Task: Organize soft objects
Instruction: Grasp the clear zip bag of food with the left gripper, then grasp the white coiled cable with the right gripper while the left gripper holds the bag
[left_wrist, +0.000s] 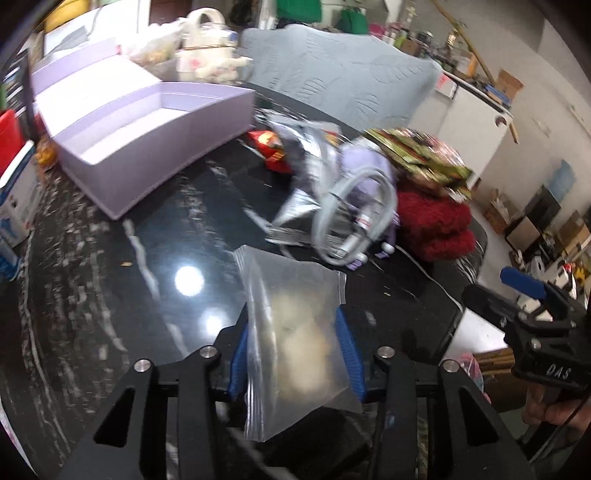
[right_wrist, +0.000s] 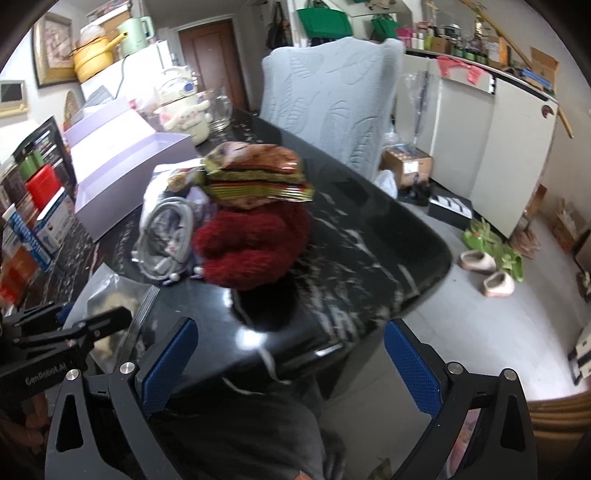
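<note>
My left gripper (left_wrist: 293, 354) is shut on a clear zip bag (left_wrist: 295, 325) with something pale and soft inside, just above the black marble table (left_wrist: 129, 280); both blue pads (left_wrist: 349, 350) lie against the bag's sides. Beyond it is a heap: a coiled grey cable (left_wrist: 354, 221), a fuzzy red bundle (left_wrist: 432, 225) and a burger-shaped soft toy (left_wrist: 417, 155) on top. An open lilac box (left_wrist: 147, 147) stands at the left. My right gripper (right_wrist: 291, 365) is open and holds nothing, near the table's front edge, short of the red bundle (right_wrist: 255, 243).
Silver foil packets (left_wrist: 306, 177) and a red snack packet (left_wrist: 269, 147) lie by the box. A white plush dog (right_wrist: 188, 118) and a glass bowl (right_wrist: 218, 107) stand at the back. A grey-covered chair (right_wrist: 332, 103) is behind the table. Boxes (right_wrist: 40, 221) line the left edge.
</note>
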